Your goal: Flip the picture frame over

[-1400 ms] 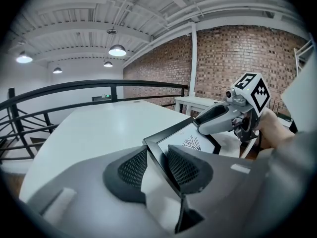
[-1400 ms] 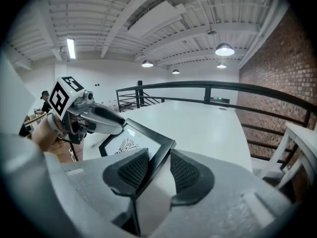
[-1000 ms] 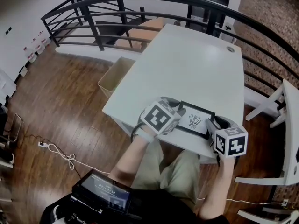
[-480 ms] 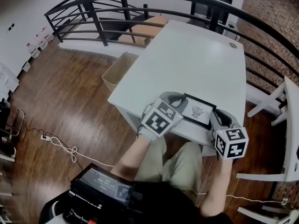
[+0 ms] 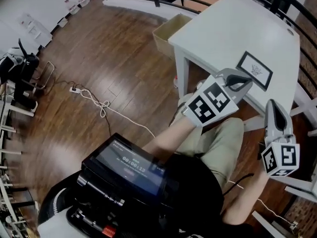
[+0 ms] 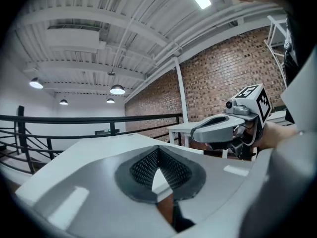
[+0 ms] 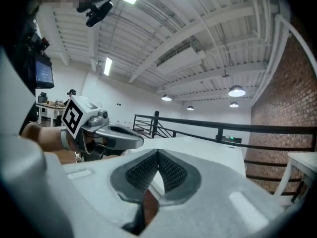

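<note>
Head view: frame point(image 5: 254, 70) beyond both tongs point(image 5: 244, 83) point(image 5: 274, 107)

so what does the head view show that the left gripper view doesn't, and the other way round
Only the head view: the frame lying picture side up on the table, the wood floor, a cable, a box and a screen.
Only the left gripper view: ceiling lamps, a brick wall, and the left fingers up close, just closed with nothing between them.
Both: the left gripper, the right gripper, also just closed and empty, the table and the railing.
</note>
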`<action>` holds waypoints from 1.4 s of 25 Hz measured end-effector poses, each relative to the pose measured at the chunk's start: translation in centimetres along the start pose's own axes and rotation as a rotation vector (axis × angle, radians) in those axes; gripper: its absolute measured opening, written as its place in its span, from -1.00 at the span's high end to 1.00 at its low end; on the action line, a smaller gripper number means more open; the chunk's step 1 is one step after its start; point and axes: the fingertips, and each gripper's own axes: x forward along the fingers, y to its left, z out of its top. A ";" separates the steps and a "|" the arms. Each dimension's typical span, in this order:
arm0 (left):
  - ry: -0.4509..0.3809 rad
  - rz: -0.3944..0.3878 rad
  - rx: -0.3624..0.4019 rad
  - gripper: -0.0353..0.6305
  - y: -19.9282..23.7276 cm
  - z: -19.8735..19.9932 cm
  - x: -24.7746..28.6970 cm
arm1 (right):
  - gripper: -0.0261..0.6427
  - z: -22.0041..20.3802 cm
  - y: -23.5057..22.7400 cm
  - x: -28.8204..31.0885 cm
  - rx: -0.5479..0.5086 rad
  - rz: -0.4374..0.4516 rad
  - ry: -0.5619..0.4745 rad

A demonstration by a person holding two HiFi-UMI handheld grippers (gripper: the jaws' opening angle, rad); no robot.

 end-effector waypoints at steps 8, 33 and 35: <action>-0.040 -0.008 -0.002 0.85 -9.9 0.9 -8.3 | 0.94 -0.3 8.0 -10.3 0.015 0.042 -0.051; -0.048 -0.072 -0.068 0.85 -39.6 1.3 -31.6 | 0.94 -2.1 30.4 -40.4 0.102 0.074 -0.003; -0.056 -0.065 -0.080 0.85 -40.5 1.2 -32.7 | 0.94 -2.4 31.4 -41.4 0.095 0.073 0.010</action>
